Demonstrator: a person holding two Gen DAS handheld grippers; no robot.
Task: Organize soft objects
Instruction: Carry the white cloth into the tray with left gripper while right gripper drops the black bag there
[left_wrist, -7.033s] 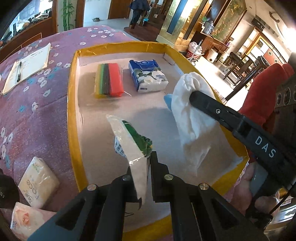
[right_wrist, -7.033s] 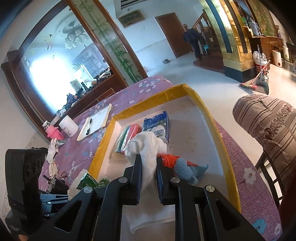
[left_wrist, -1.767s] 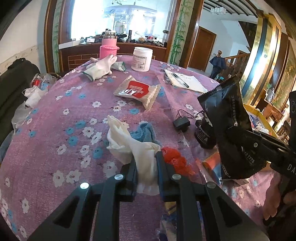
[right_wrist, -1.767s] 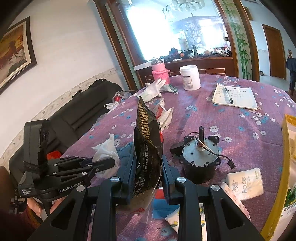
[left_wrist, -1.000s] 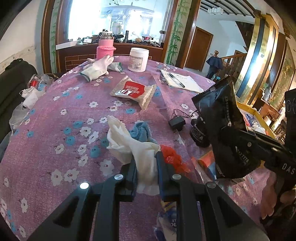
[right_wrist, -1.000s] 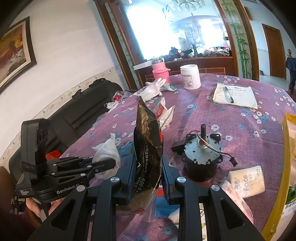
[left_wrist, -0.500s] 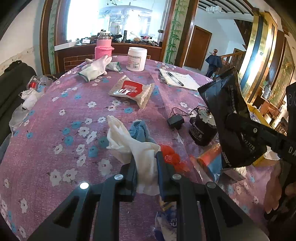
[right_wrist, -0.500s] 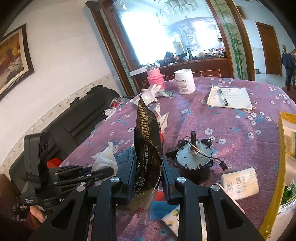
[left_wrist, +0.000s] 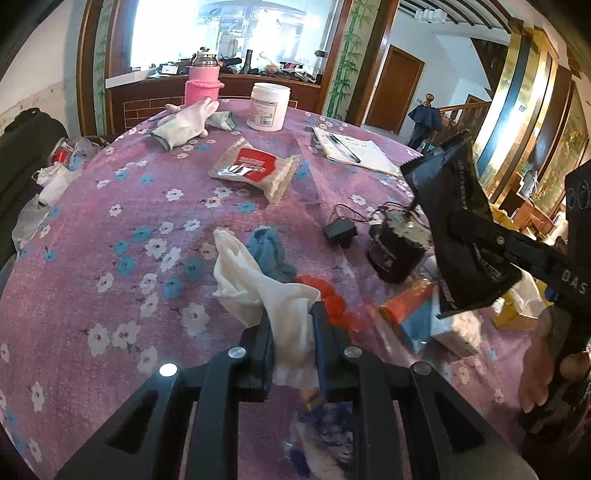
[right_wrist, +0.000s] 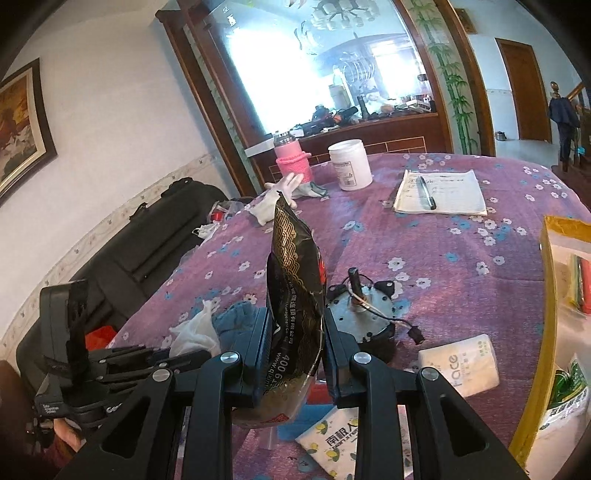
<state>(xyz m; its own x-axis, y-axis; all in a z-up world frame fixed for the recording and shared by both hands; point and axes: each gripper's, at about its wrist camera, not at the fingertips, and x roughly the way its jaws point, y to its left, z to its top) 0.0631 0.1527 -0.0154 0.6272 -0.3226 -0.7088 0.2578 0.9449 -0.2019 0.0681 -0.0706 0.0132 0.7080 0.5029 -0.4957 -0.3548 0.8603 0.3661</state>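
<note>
the left gripper (left_wrist: 291, 334) pinches one crumpled white cloth (left_wrist: 258, 280), its lower end hidden. the right gripper (right_wrist: 294, 347) pinches one glossy black foil pouch (right_wrist: 295, 291) beside the round metal motor (right_wrist: 360, 321), bottom cut off.

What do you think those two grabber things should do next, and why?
Probably carry the black pouch rightward to the yellow-edged tray. The right gripper has its jaws shut on the pouch, which is lifted off the purple tablecloth, and the tray already holds other packets. The left gripper is shut on the white cloth, so that could follow.
</note>
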